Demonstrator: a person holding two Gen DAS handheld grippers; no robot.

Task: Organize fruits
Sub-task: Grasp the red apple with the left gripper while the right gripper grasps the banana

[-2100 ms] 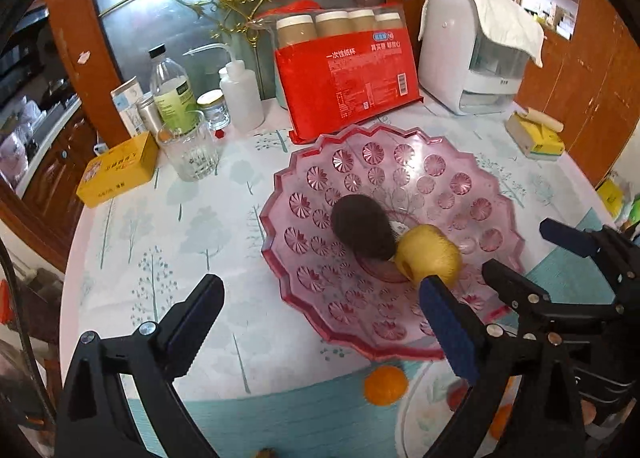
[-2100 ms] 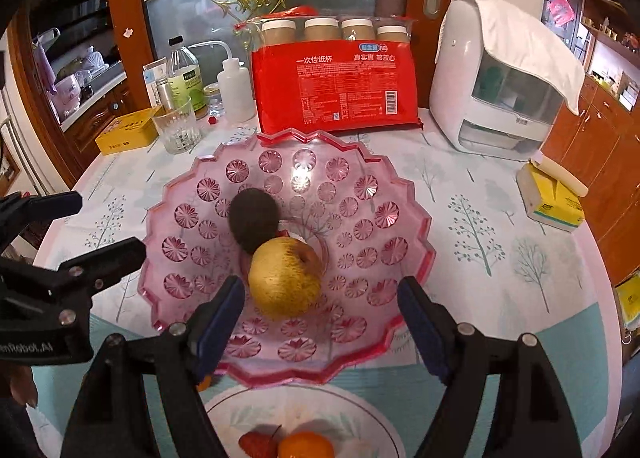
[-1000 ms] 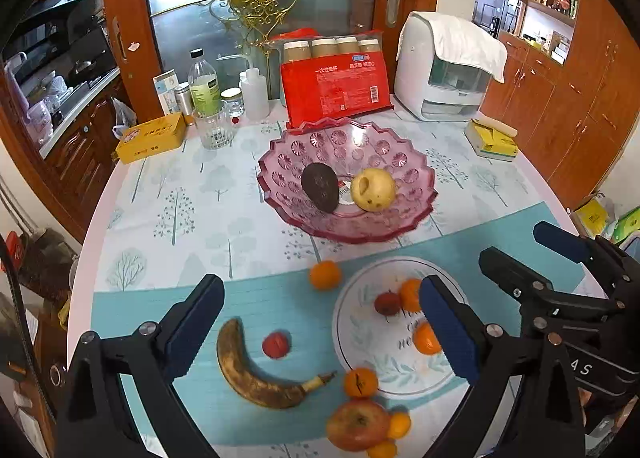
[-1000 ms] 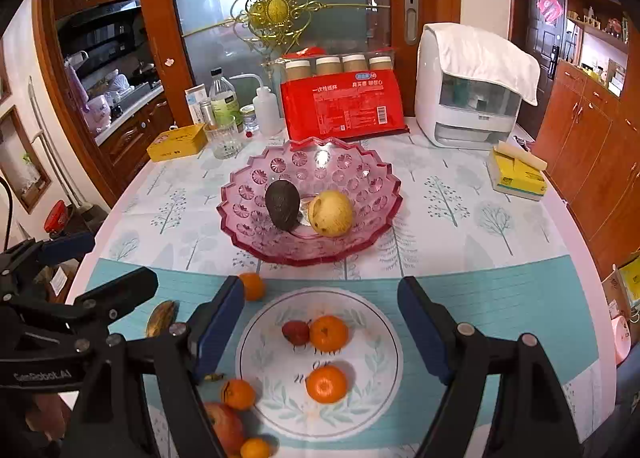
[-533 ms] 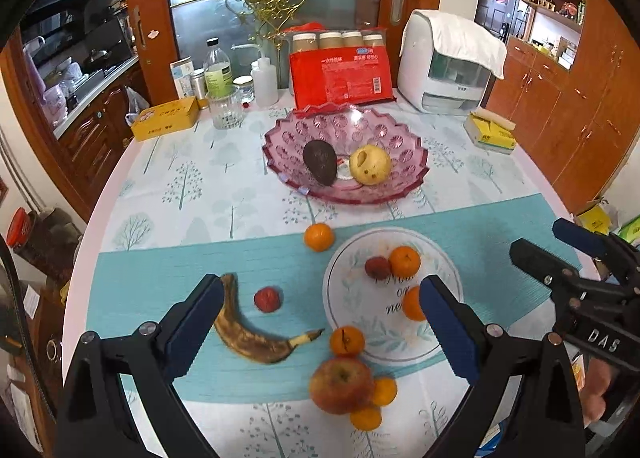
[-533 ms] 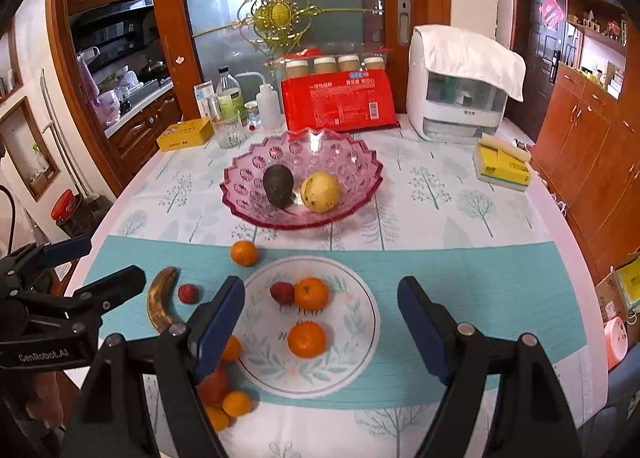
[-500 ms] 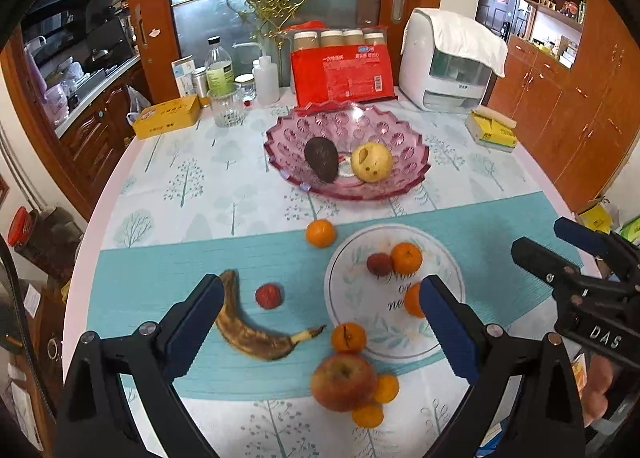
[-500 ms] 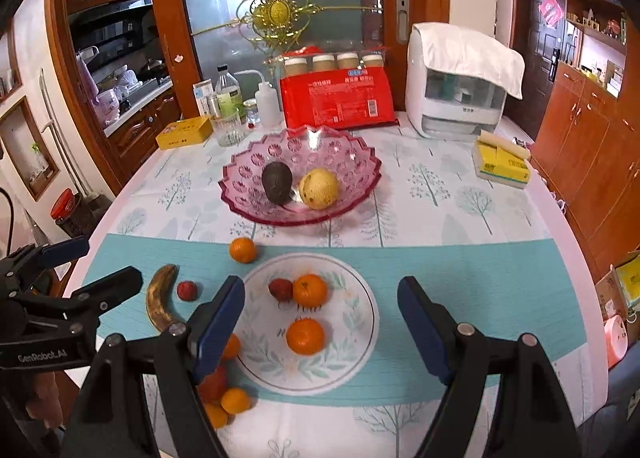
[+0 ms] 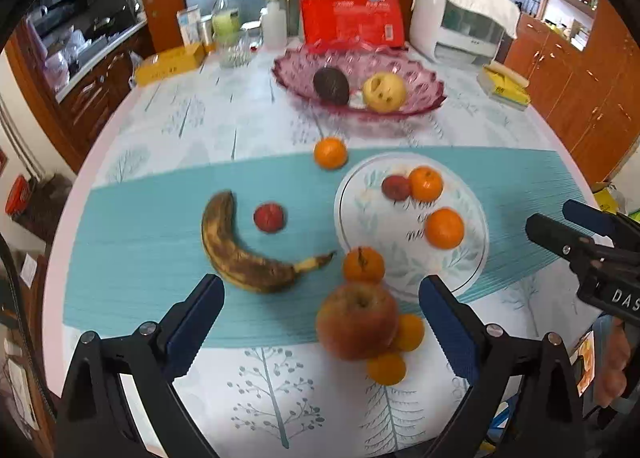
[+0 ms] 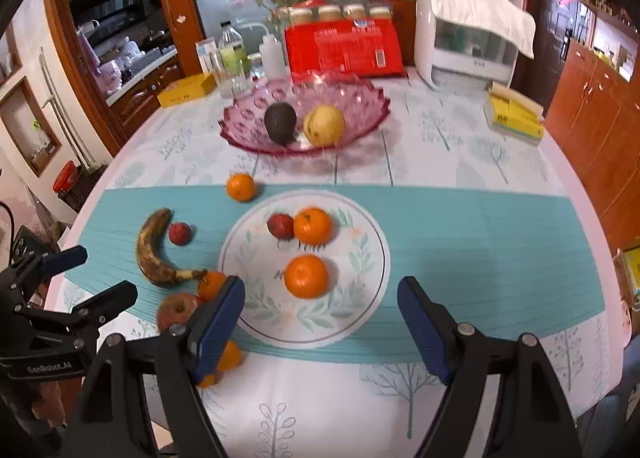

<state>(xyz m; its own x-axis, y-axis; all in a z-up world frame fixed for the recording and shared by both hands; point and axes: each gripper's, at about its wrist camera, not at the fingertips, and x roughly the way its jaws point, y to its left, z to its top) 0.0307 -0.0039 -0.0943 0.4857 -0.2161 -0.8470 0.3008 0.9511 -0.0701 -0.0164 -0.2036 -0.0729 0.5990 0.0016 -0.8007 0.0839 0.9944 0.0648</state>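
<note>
Currently, my left gripper (image 9: 320,308) hangs wide open and holds nothing. Lower left of its view: the brown-spotted curved banana (image 9: 240,248) lies on the teal table runner (image 9: 132,226), with a small red round fruit (image 9: 269,217) just beside it. Lower centre: a large red-yellow apple (image 9: 356,320) sits between the blue pads, untouched, with small oranges beside it. Centre right: the white round leaf-patterned plate (image 9: 472,258) carries two oranges and one dark red fruit. Upper centre: the pink scalloped glass bowl (image 9: 424,78) holds a dark avocado (image 9: 331,85) and a yellow pear (image 9: 385,91). My right gripper (image 10: 320,324) likewise stands wide open and empty, above the plate's near rim.
</note>
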